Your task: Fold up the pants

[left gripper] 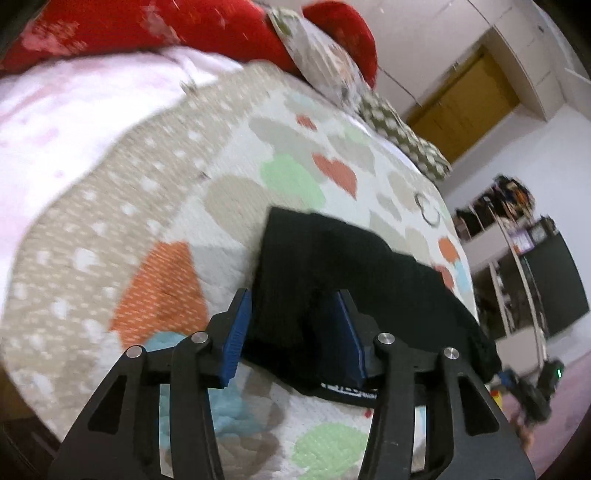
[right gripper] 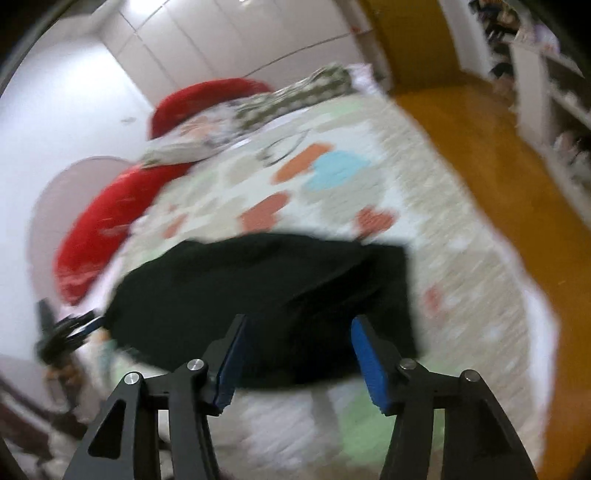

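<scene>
Left wrist view: my left gripper (left gripper: 295, 332) straddles the folded black pants (left gripper: 332, 266), jaws released; right gripper (right gripper: 299, 354) also released, pants' long axis crosswise ahead.

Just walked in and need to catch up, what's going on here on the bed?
A person with a handheld gripper in each hand is folding black pants on a heart-patterned quilt. The pants lie in a compact folded bundle near the bed's edge. The left gripper and the right gripper both have their jaws open right over the fabric, not pinching it. Red pillows sit at the head of the bed.
</scene>
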The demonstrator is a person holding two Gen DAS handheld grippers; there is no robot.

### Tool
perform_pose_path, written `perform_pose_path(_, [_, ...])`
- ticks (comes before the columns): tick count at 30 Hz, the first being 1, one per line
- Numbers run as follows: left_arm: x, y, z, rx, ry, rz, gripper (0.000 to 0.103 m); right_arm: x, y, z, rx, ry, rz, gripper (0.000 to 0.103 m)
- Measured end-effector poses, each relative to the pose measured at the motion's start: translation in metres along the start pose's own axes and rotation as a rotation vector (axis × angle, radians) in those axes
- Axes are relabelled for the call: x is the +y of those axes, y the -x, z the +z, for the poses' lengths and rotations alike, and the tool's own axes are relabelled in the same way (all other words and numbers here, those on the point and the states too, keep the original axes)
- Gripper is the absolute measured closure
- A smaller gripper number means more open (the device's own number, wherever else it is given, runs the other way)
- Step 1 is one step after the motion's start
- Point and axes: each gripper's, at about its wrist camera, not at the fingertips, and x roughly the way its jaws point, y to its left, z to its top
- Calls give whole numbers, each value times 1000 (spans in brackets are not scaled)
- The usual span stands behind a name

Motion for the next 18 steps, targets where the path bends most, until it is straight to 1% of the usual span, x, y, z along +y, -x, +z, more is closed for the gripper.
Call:
perform_pose_path(2, [-4, 10, 1, -35, 2, 11, 58, 5, -9, -17, 45, -25, 57, 48])
perform_pose_path(4, [-11, 19, 1, -61, -6, 2, 58, 9, -19, -25, 77, -33, 65, 48])
perform_pose_path(6, [-23, 29, -2, -85, -44, -38, 58, 11, -26, -31, 81, -46, 104, 48])
perform_pose_path(7, [-30, 31, -5, -83, -66, -73, 56, 12, -29, -31, 80, -48, 120, 48])
perform_pose_path(9, [-45, 31, -15, -56, -97, -142, 53, 11, -38, -30, 97, -53, 110, 48])
perform_pose_path(11, [-60, 23, -29, -2, -118, -185, 53, 5, -46, -31, 121, -77, 53, 48])
perform_pose_path(12, [-66, 17, -37, 29, -129, -198, 53, 1, -46, -30, 114, -84, 55, 48])
perform_pose_path(13, [-71, 12, -44, 61, -138, -209, 53, -4, -43, -29, 92, -104, 76, 48])
perform_pose_path(15, [-81, -4, -60, 126, -143, -227, 53, -11, -39, -23, 52, -128, 84, 48])
perform_pose_path(17, [-85, -20, -73, 185, -125, -239, 53, -18, -39, -12, -10, -131, 87, 48])
perform_pose_path(18, [-87, -26, -77, 211, -115, -241, 53, -20, -41, -9, -16, -135, 90, 48])
